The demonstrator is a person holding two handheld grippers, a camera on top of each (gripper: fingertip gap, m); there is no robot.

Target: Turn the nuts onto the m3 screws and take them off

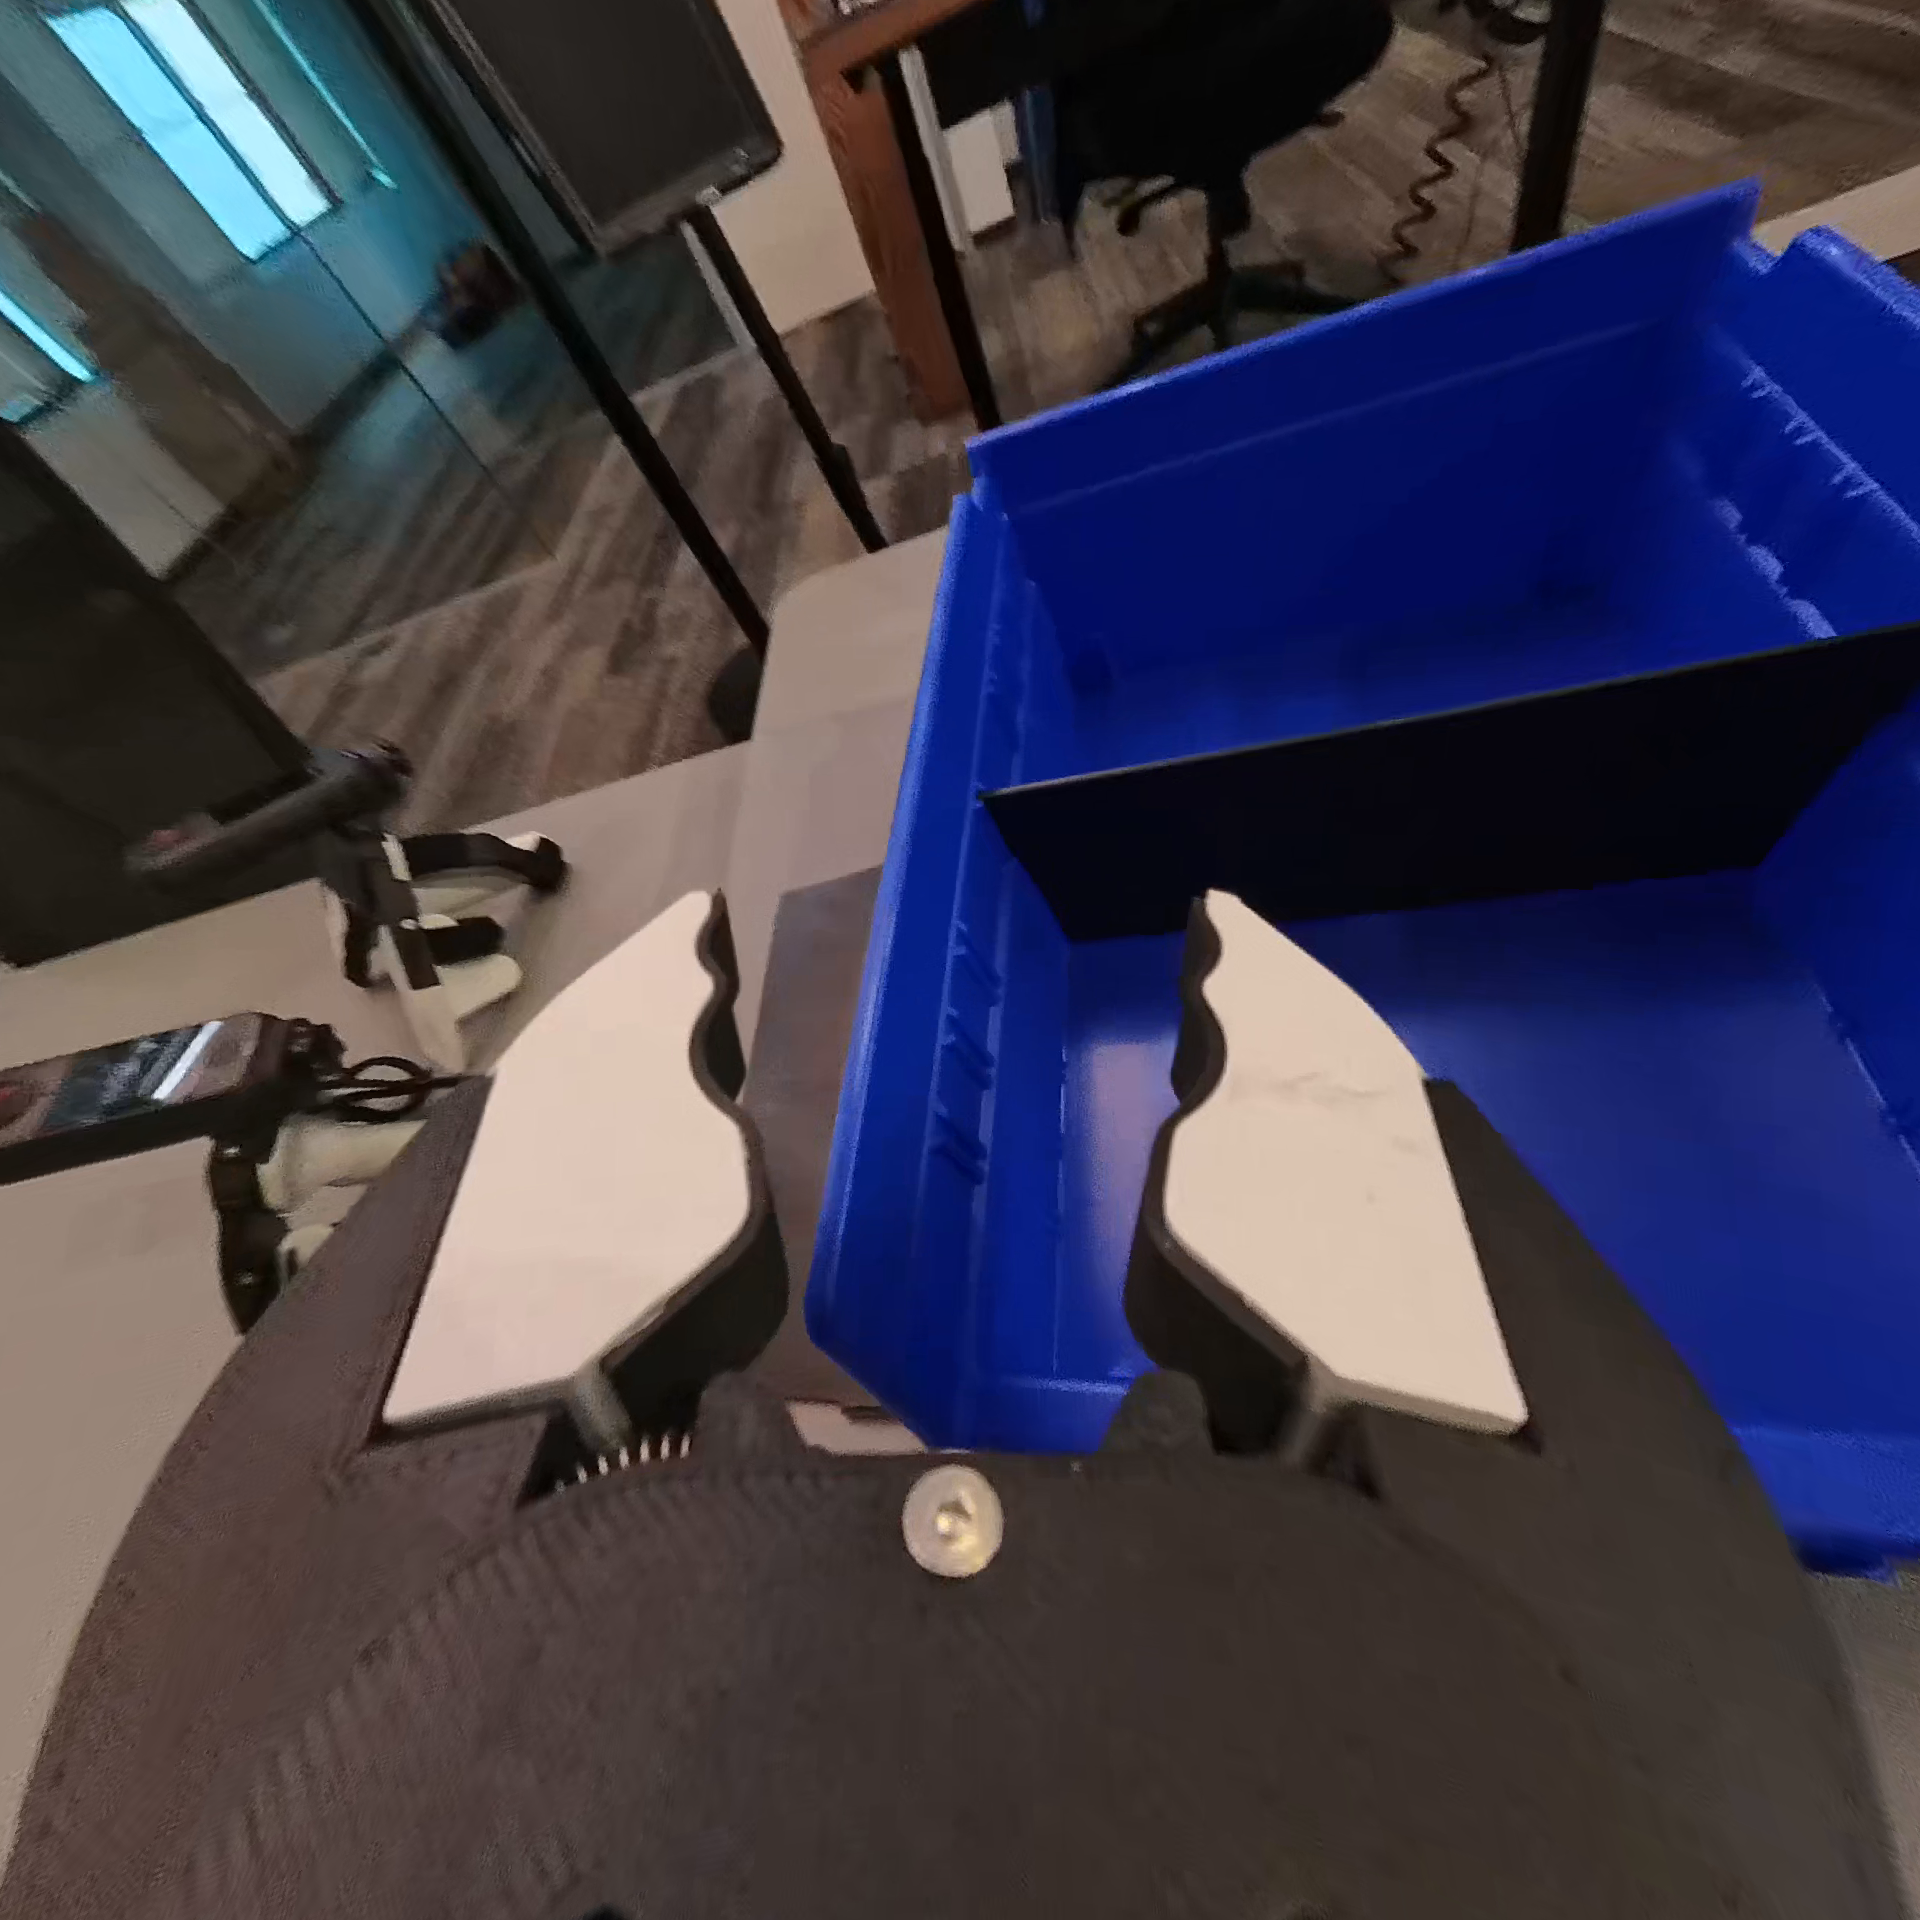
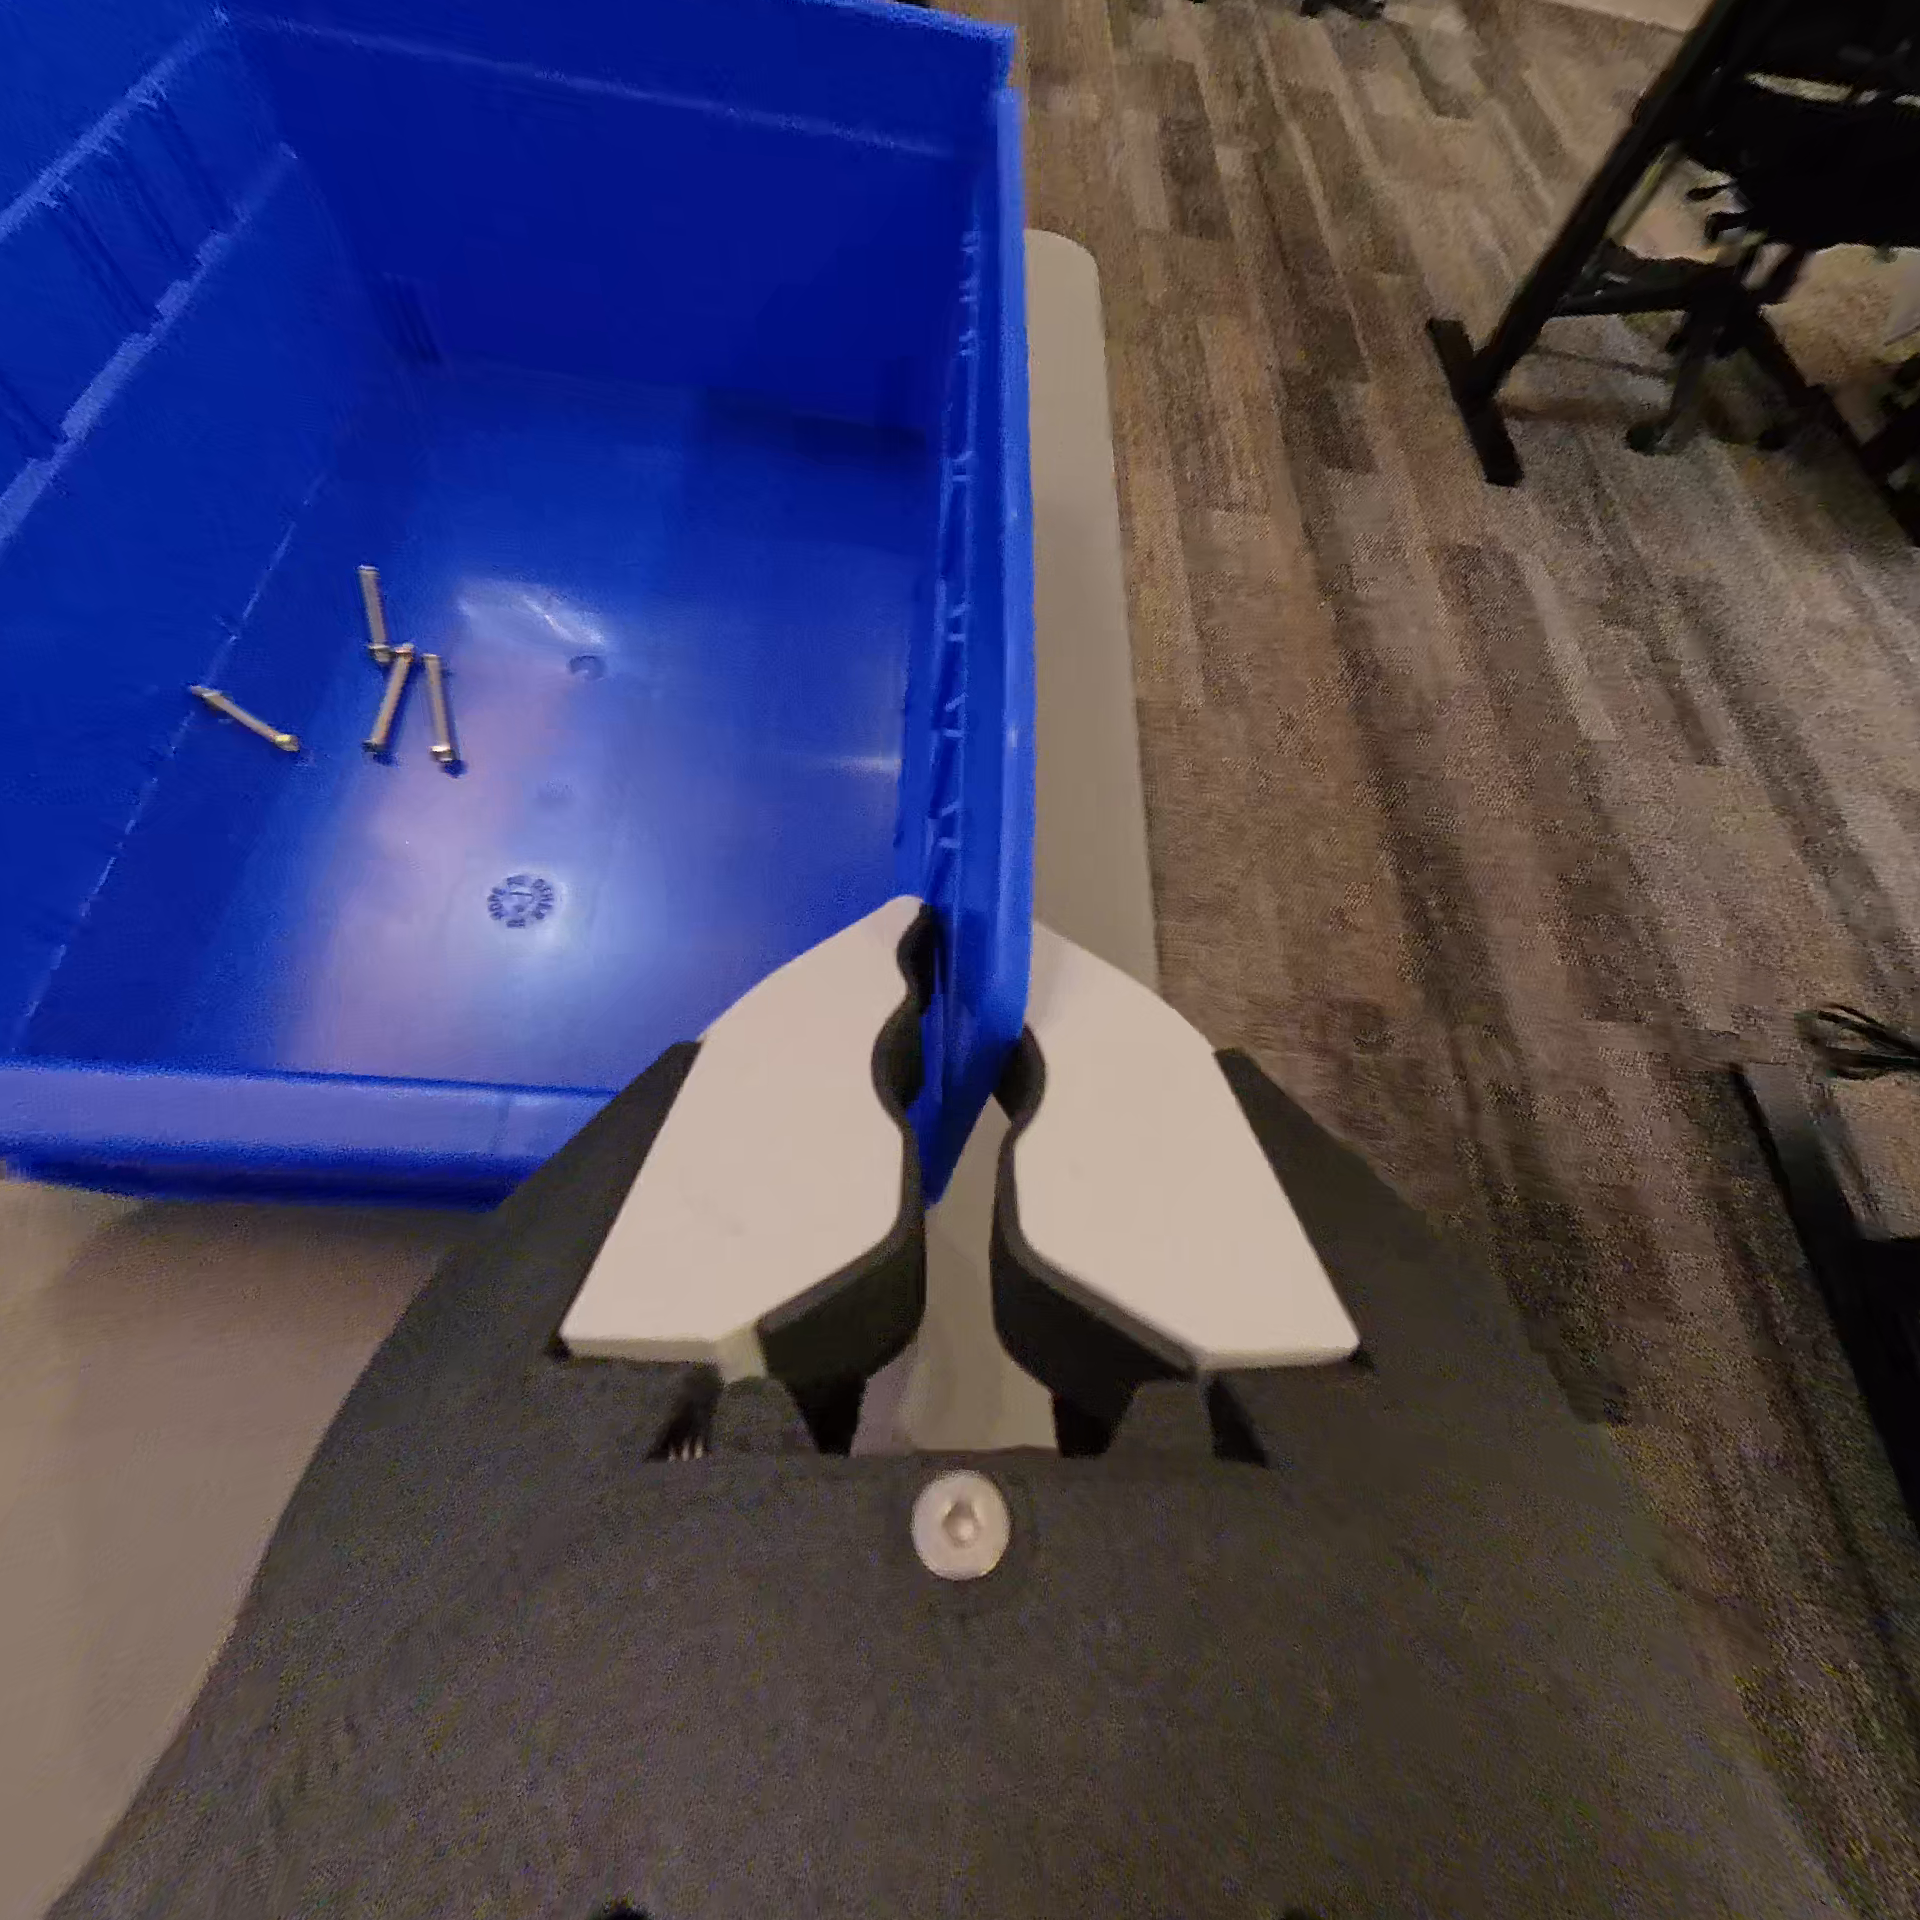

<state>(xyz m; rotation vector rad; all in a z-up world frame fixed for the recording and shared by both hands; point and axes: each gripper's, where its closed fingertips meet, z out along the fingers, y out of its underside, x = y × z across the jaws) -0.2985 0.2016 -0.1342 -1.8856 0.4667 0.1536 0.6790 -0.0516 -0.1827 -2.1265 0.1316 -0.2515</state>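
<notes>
A blue plastic bin (image 1: 914, 1039) stands on a pale table, and a black divider (image 1: 1455, 790) splits it. My left gripper (image 1: 961, 914) is open. It straddles the bin's left wall, with one finger outside and one inside. Both compartments look empty in the left wrist view. In the right wrist view my right gripper (image 2: 977, 935) is shut on the bin's (image 2: 623, 208) right wall near the front corner. Several silver screws (image 2: 390, 681) lie loose on the bin floor, far left of the right gripper. I see no nuts.
A spare gripper (image 1: 436, 935) and a phone (image 1: 135, 1081) lie on the table (image 1: 104, 1351) to the left. A dark board (image 1: 805, 1039) lies under the bin. The table's right edge (image 2: 1081, 623) runs close beside the bin, with carpet and black stand legs (image 2: 1538, 291) beyond.
</notes>
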